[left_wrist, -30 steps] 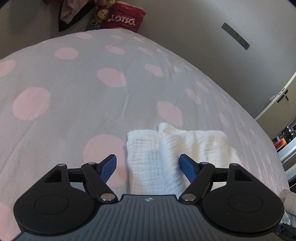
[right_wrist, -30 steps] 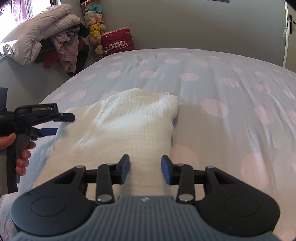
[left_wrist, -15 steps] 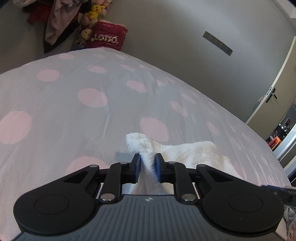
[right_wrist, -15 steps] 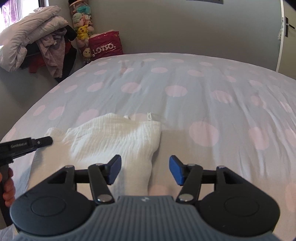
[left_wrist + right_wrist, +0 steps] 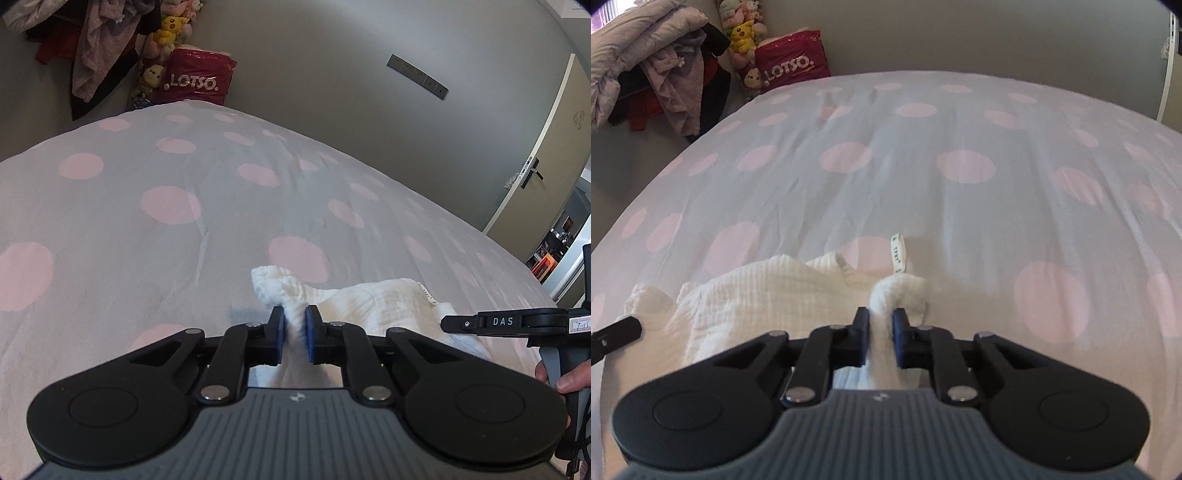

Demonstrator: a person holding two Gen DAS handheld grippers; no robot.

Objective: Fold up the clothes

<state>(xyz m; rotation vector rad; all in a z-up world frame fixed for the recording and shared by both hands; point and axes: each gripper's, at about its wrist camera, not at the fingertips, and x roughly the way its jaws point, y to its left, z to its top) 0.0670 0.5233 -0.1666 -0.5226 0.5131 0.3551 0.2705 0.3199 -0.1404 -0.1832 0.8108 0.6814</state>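
Observation:
A white crinkled cloth [image 5: 384,302] lies folded on a pale bedspread with pink dots [image 5: 147,221]. My left gripper [image 5: 294,314] pinches the cloth's left far corner, which bunches up between the blue pads; the jaws are still closing on it. In the right wrist view my right gripper [image 5: 881,317] pinches the cloth [image 5: 757,295] at its right far corner, just below the small label [image 5: 897,254]; its jaws are closing too, with the fabric between them. A hand [image 5: 569,380] holds the right gripper's handle at the edge of the left wrist view.
A heap of clothes and a quilt [image 5: 646,66], plush toys [image 5: 742,33] and a red LOTSO bag [image 5: 790,62] sit by the wall at the far left corner of the bed. A door [image 5: 546,147] stands at the right.
The left jaws closed on the cloth's left corner and lifted it slightly. The right gripper slid right along the cloth to its right corner, widened, then closed on it.

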